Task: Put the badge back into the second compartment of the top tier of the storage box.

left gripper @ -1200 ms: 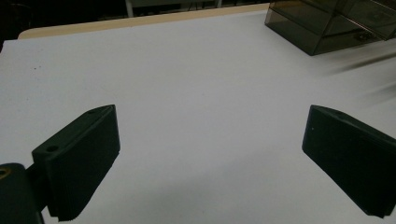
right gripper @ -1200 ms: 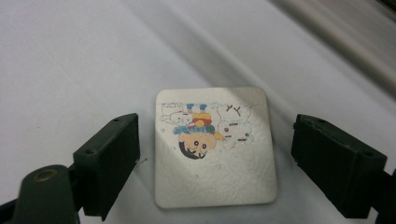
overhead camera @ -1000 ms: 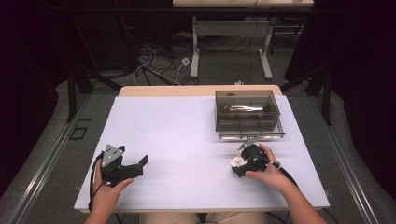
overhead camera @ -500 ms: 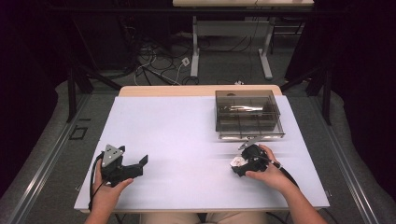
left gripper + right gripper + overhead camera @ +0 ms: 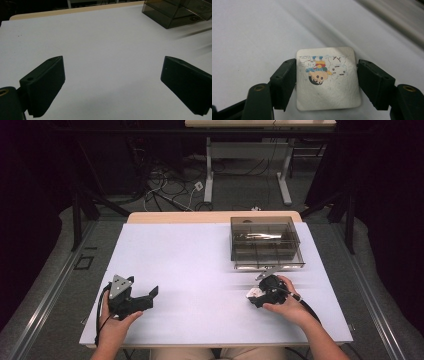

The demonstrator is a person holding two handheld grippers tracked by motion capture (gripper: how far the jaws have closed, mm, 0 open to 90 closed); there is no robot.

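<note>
My right gripper (image 5: pixel 325 82) has just been closing and now clamps a small square card (image 5: pixel 327 78) by its two side edges; the card, printed with a cartoon figure, sits just above the white table (image 5: pixel 200 265) near my edge. My left gripper (image 5: pixel 112 87) hovers over bare table with its jaws spread wide, nothing between them. Farther off, just beyond my right hand, stands a smoky clear box (image 5: pixel 266 245)

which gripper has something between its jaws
The right gripper: its jaws have just closed on a square cartoon-printed card. The left gripper stands wide open over bare table.
</note>
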